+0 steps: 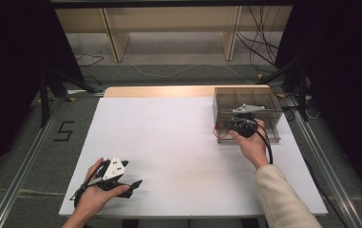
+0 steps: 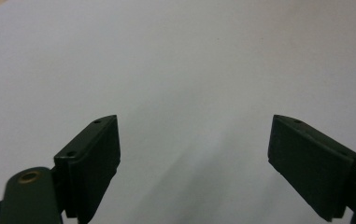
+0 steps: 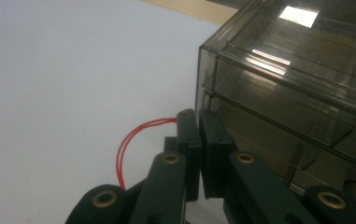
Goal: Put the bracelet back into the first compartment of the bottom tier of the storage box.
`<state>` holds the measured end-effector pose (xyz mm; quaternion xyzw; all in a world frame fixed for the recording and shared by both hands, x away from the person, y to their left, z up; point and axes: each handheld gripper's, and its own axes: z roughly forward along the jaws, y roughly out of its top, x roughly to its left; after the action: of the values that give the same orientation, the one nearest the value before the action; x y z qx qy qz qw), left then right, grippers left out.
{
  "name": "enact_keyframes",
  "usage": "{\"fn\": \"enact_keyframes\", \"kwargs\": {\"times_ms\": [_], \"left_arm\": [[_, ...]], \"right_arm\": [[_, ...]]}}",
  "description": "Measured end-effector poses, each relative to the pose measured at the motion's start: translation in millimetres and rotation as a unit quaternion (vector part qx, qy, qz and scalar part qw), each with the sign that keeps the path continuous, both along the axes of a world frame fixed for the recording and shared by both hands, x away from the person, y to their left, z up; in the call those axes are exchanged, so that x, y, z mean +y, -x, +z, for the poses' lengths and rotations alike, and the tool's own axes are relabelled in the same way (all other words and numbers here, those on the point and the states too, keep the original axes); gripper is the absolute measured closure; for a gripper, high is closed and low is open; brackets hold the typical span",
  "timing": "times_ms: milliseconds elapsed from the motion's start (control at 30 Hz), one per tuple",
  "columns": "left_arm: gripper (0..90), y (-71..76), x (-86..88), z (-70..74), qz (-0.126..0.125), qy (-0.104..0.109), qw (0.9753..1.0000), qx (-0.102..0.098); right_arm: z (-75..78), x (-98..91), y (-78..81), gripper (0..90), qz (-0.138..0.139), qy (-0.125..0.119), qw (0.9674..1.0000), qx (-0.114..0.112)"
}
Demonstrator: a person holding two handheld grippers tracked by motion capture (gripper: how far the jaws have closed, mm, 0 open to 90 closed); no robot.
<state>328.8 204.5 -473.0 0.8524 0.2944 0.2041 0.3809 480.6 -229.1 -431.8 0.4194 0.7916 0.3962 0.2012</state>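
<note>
My right gripper [image 1: 225, 125] is shut at the front left corner of a smoky clear plastic box [image 1: 248, 113] at the table's back right. In the right gripper view the gripper [image 3: 198, 116] has its jaws pressed together right beside the box [image 3: 297, 84]. A thin red band [image 3: 130, 138] loops out from the jaw tips and curves back under the gripper. That red band [image 1: 216, 131] also shows as a small loop on the table. My left gripper [image 1: 132, 173] rests at the front left, open. Between its wide-spread jaws [image 2: 194, 140] lies nothing but bare white surface.
The white tabletop [image 1: 169, 142] has a wooden strip [image 1: 159, 91] along its far edge. Metal rails run down both sides on the floor. Dark stand legs [image 1: 50, 90] and cables [image 1: 259, 52] lie beyond the table, with a wooden shelf frame [image 1: 169, 28] at the back.
</note>
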Motion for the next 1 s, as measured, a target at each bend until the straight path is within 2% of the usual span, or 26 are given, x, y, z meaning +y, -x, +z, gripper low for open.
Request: {"fn": "enact_keyframes", "kwargs": {"times_ms": [1000], "left_arm": [[16.9,0.1,-0.1,0.1,0.0,0.001,1.0,0.0]], "right_arm": [[-0.8,-7.2,-1.3,88.2,-0.016,0.005,0.9999,-0.003]]}}
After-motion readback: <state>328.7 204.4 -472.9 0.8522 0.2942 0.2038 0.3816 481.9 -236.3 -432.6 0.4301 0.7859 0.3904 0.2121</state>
